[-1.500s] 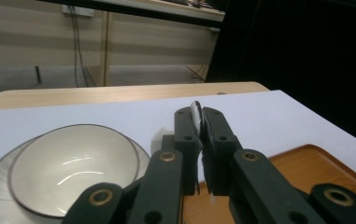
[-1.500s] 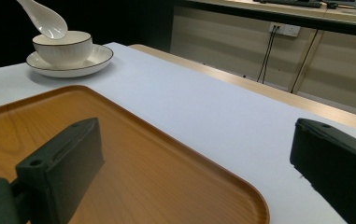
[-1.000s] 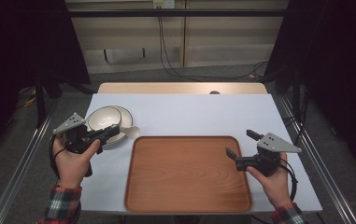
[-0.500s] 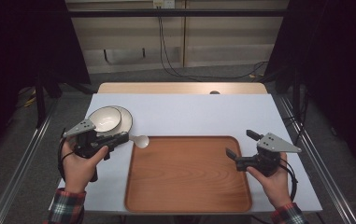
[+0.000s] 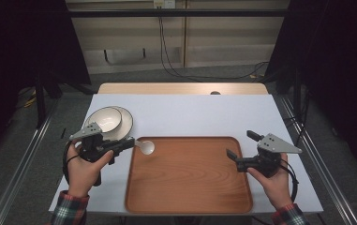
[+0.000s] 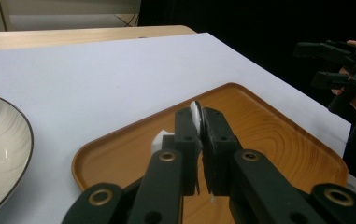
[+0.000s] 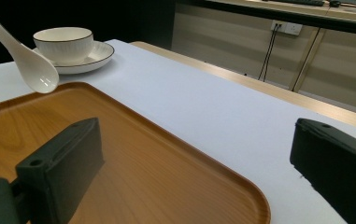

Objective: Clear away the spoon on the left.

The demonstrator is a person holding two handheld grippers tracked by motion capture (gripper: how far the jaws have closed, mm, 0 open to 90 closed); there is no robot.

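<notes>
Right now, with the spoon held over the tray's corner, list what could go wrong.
1. The left gripper pinches only the thin handle of the white spoon; it may pivot or slip onto the wooden tray.
2. The bowl on its plate sits close behind that hand; pulling back could knock them.
</notes>
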